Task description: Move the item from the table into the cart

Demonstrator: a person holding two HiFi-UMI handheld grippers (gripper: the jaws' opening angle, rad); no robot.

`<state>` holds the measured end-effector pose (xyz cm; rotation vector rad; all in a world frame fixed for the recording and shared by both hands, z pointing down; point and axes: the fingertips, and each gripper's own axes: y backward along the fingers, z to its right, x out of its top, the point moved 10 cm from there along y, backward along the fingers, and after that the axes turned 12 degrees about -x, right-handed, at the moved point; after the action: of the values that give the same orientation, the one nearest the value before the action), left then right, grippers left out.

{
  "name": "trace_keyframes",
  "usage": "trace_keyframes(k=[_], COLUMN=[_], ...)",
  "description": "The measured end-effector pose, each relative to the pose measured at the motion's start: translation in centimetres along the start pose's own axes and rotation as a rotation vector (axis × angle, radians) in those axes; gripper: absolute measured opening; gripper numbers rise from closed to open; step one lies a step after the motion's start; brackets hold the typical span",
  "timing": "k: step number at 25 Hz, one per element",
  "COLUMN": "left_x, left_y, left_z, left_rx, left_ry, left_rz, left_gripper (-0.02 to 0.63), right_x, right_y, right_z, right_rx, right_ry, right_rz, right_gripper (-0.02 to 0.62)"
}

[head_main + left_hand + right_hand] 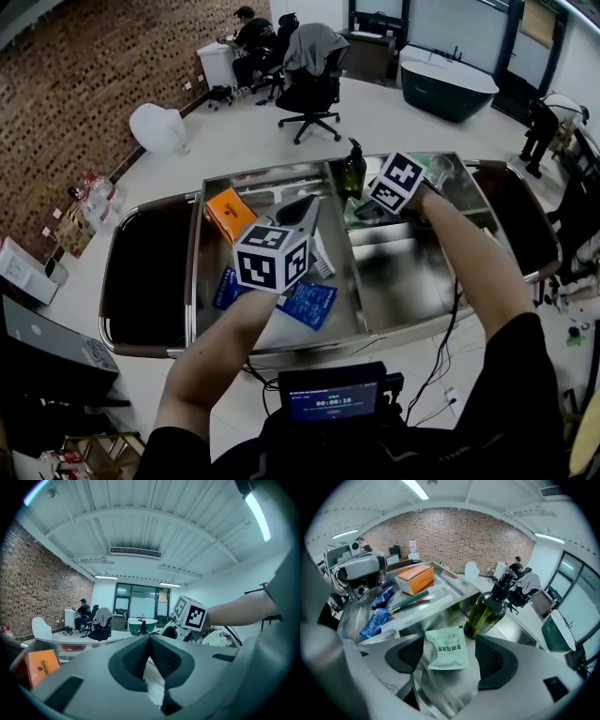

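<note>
r gripper (452, 644) jaws wide, released; green packet (446, 648) lies just below, betw its pads (497, 660), on cart (403, 281) floor. l gripper (150, 637) shut, farther.

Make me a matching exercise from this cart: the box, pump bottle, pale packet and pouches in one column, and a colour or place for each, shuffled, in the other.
Column one:
1. box
2. pump bottle
3. pale packet
4. pouches

Column two:
A. blue
B. flat between the open jaws of the right gripper
C. orange
D. dark green

Pairs: 1-C, 2-D, 3-B, 4-A.
</note>
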<state>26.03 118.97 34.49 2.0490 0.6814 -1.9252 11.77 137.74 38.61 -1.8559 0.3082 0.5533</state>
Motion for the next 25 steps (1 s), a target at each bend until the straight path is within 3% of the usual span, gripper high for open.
trace_keyframes(k=[8,15,17,21,22,23,25], left_x=[1.8,2.5,2.3,1.5,1.2,0.9,0.4], left_y=[4.0,7.7,8.6,10.2,10.6,10.9,11.3], left_z=[2.3,5.3,6.3,7.5,7.7,7.9,8.3], left_rx=[0.007,0.001,-0.004,0.021,0.026,0.025,0.017], left_ry=[-0.067,-0.053,-0.052,-0.049,-0.045,-0.041,-0.042], left_rz=[0.125,0.225,0.228,0.241,0.243,0.242,0.233], left_gripper=[0.000,0.000,0.000,0.000,0.000,0.000,0.000], right_x=[-1.1,-4.5,-5.6,-7.8,-8.3,-8.9,-9.9], right_y=[9.7,16.3,17.6,19.2,19.4,19.6,19.8], right_z=[-2.9,-7.9,-9.5,-12.1,-12.8,-13.5,-14.5], right_rx=[-0.062,-0.101,-0.104,-0.163,-0.190,-0.211,-0.237], right_ry=[-0.174,-0.318,-0.346,-0.380,-0.391,-0.406,-0.445], right_rz=[0.378,0.663,0.729,0.822,0.838,0.852,0.874], right_gripper=[0.322,0.300,0.164,0.125,0.039,0.002,0.002])
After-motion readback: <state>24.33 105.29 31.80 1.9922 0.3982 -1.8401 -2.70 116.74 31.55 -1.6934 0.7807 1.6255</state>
